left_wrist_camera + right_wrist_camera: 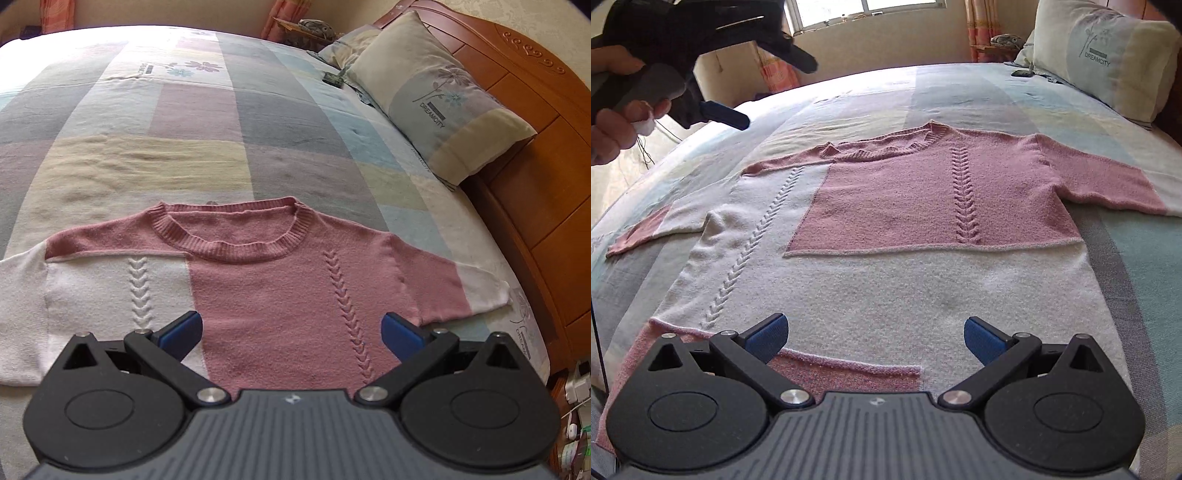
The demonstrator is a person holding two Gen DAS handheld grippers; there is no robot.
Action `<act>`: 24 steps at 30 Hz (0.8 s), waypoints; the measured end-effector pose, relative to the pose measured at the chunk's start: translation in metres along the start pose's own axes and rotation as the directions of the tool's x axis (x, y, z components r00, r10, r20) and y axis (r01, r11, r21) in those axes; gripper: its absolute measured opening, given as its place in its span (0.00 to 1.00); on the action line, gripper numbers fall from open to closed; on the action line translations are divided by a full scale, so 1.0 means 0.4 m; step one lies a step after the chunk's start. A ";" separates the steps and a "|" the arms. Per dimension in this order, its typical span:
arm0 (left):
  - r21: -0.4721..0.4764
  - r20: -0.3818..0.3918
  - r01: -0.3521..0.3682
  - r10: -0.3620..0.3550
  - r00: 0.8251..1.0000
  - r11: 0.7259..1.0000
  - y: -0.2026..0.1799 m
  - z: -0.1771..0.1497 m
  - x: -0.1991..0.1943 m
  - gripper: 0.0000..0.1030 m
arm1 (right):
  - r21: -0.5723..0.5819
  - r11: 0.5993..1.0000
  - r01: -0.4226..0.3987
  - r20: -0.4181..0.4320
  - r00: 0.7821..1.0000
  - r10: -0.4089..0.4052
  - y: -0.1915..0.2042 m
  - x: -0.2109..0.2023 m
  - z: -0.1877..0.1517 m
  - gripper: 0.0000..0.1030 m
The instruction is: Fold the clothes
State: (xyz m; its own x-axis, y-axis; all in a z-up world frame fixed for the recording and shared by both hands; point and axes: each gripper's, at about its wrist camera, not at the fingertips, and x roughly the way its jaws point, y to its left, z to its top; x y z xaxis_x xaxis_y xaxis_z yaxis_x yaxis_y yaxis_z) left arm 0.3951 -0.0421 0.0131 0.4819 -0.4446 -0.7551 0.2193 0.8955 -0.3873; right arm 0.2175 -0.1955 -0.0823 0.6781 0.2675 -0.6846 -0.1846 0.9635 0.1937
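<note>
A pink and white knitted sweater (886, 229) lies flat, front up, sleeves spread, on a bed covered in a pastel patchwork bedspread (147, 122), its collar toward the far edge. The left tool (291, 334) and right tool (875, 338) hover above it, both with blue fingers apart, gripping nothing. A patterned pillow (436, 99) leans against the wooden headboard (535, 122).

Both grippers are matte black with round hinge discs, silver pivot screws and a ribbed grey body; the left gripper (291, 332) and right gripper (875, 338) carry blue finger pads (766, 338).
</note>
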 end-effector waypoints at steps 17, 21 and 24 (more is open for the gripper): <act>-0.073 -0.211 0.330 -0.337 0.917 0.941 -0.278 -0.040 0.495 0.99 | 0.010 1.000 0.010 0.013 1.000 -0.011 -0.082 -0.074 -0.023 1.00; -0.081 -0.255 0.380 -0.388 0.886 0.921 -0.273 -0.062 0.473 0.99 | -0.002 1.000 -0.005 0.011 1.000 0.005 -0.072 -0.073 -0.021 1.00; -0.038 -0.258 0.385 -0.381 0.888 0.922 -0.280 -0.074 0.472 0.99 | -0.001 1.000 -0.012 0.014 1.000 0.012 -0.067 -0.072 -0.019 1.00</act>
State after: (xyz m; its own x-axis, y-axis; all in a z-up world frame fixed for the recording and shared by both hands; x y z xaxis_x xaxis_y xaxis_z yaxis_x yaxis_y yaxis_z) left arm 0.4365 -0.2267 -0.1016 0.1249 -0.7415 -0.6592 0.3557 0.6537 -0.6679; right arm 0.1973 -0.2289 -0.0731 0.6859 0.2789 -0.6721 -0.1931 0.9603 0.2014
